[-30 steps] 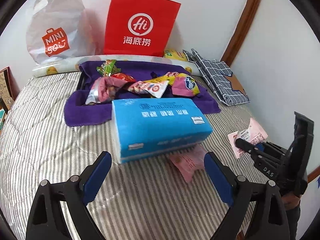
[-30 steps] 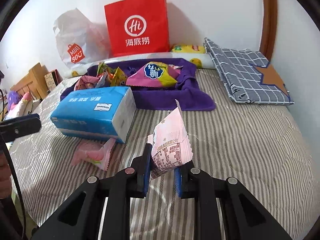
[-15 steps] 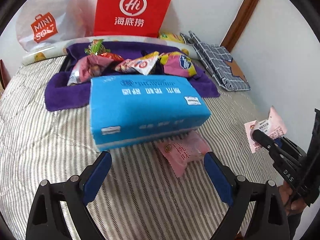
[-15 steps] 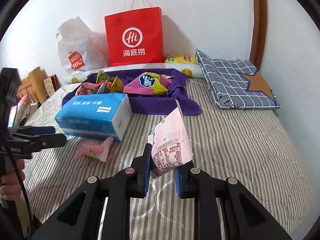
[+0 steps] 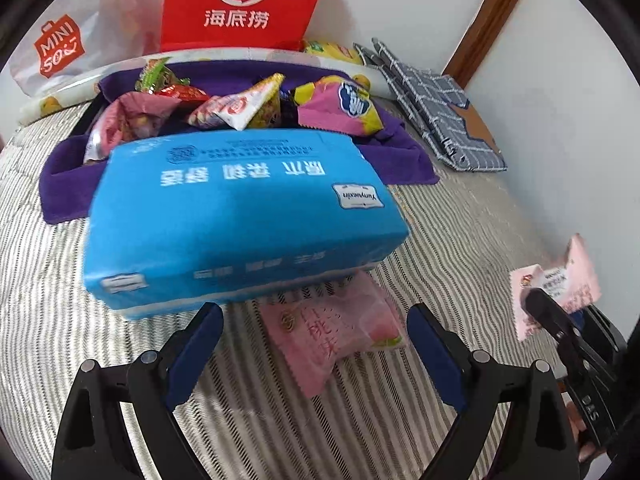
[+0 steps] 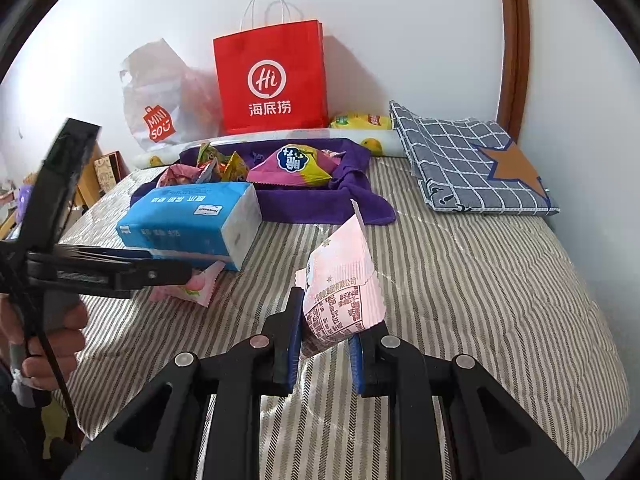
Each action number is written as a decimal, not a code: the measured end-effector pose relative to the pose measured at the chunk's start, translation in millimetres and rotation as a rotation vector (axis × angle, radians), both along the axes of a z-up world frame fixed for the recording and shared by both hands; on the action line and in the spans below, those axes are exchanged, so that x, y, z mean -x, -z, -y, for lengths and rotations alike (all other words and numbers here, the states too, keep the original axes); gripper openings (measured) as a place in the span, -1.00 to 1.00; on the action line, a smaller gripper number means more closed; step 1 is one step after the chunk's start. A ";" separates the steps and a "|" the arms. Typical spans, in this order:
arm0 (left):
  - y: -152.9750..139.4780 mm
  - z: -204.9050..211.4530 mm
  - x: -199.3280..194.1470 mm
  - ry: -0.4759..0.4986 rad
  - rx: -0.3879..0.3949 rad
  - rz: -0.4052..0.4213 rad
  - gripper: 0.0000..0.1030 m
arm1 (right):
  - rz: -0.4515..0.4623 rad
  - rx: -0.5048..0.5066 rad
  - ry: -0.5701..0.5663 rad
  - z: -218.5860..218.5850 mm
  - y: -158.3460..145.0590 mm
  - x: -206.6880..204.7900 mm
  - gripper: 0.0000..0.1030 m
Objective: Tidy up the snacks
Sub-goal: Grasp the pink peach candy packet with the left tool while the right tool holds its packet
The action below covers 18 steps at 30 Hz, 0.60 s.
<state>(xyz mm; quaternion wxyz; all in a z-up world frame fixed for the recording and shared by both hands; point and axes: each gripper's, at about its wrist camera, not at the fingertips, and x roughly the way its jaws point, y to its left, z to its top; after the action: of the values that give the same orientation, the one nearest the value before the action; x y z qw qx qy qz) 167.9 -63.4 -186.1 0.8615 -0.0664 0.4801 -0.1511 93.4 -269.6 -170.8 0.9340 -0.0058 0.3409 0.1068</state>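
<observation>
A pink snack packet [image 5: 332, 332] lies on the striped bed, its far end tucked under a blue tissue pack [image 5: 240, 216]. My left gripper [image 5: 316, 320] hovers over that packet, open, a blue finger on either side of it and not touching. In the right wrist view this gripper [image 6: 176, 276] reaches in from the left, above the same packet [image 6: 200, 284]. My right gripper [image 6: 326, 332] is shut on a pale pink-and-white snack packet [image 6: 340, 292], held upright above the bed. A purple cloth-lined tray [image 5: 396, 160] behind the tissue pack holds several snack bags.
A red paper bag [image 5: 240, 0] and a white plastic bag [image 5: 60, 48] lean on the back wall. A folded grey checked cloth [image 5: 436, 108] lies at the back right, a yellow packet [image 5: 332, 50] beside it. A hand [image 6: 52, 332] grips the left tool's handle.
My left gripper has moved forward and down, so the tissue pack and the pink packet loom larger and the packet now lies between its fingers. The right gripper keeps its grip and has drawn back a little.
</observation>
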 end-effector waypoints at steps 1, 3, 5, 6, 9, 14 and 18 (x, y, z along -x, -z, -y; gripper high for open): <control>1.7 2.8 -1.4 0.000 -0.006 -0.005 0.80 | 0.001 0.000 0.001 1.0 0.4 0.8 -0.60; 5.3 8.3 -3.5 0.002 -0.022 -0.014 0.80 | 0.002 -0.008 0.006 5.3 1.7 1.4 -0.60; 8.5 13.2 -4.5 0.005 -0.039 -0.020 0.80 | -0.004 -0.024 0.011 9.8 2.9 0.8 -0.60; 9.3 14.7 -4.6 0.006 -0.047 -0.020 0.80 | -0.005 -0.030 0.013 11.7 3.5 0.7 -0.60; 10.8 21.9 -5.5 0.004 -0.076 -0.013 0.80 | -0.008 -0.042 0.022 17.3 4.9 -0.5 -0.60; 13.6 31.6 -3.9 -0.001 -0.130 0.005 0.79 | -0.026 -0.066 0.055 23.6 4.9 -4.1 -0.60; 14.4 37.6 -1.9 0.003 -0.196 0.014 0.67 | -0.049 -0.064 0.092 25.3 4.7 -7.6 -0.60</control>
<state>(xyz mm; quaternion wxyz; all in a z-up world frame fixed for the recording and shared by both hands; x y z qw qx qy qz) 169.8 -101.0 -200.5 0.8670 0.0202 0.4867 -0.1050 101.0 -294.9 -175.5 0.9290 0.0422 0.3601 0.0747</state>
